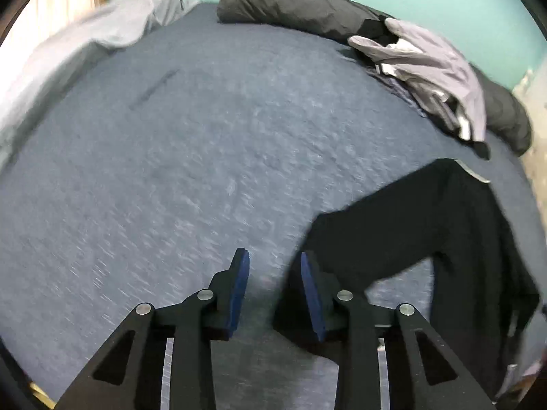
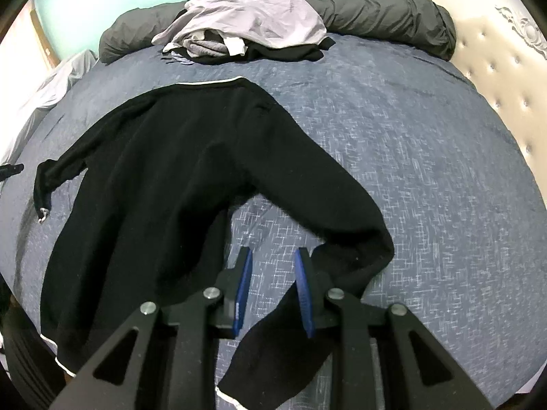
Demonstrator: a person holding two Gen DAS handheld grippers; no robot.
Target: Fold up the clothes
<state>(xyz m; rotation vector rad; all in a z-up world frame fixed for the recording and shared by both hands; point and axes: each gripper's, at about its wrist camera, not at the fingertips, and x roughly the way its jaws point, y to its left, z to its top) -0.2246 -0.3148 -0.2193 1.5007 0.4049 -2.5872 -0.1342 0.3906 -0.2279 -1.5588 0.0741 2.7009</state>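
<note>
A black long-sleeved top with white trim (image 2: pixel 154 177) lies spread on the blue bed sheet (image 2: pixel 410 136). Its right sleeve (image 2: pixel 342 198) bends back toward me and runs under my right gripper (image 2: pixel 273 253), the white-edged cuff (image 2: pixel 229 396) at the bottom of the view. The right jaws stand apart; sheet shows between the tips and sleeve cloth lower down, with no pad pressing on it. My left gripper (image 1: pixel 273 254) hovers open over bare sheet (image 1: pixel 171 171), nothing between its blue pads. The top's other sleeve (image 1: pixel 376 239) ends just right of its right finger.
A heap of pale lilac, grey and black clothes (image 2: pixel 253 24) (image 1: pixel 427 68) rests at the far side against a rolled dark grey duvet (image 2: pixel 376 17) (image 1: pixel 290 3). A cream tufted headboard (image 2: pixel 506 78) bounds the right. Light grey cloth (image 1: pixel 85 41) lies at the far left.
</note>
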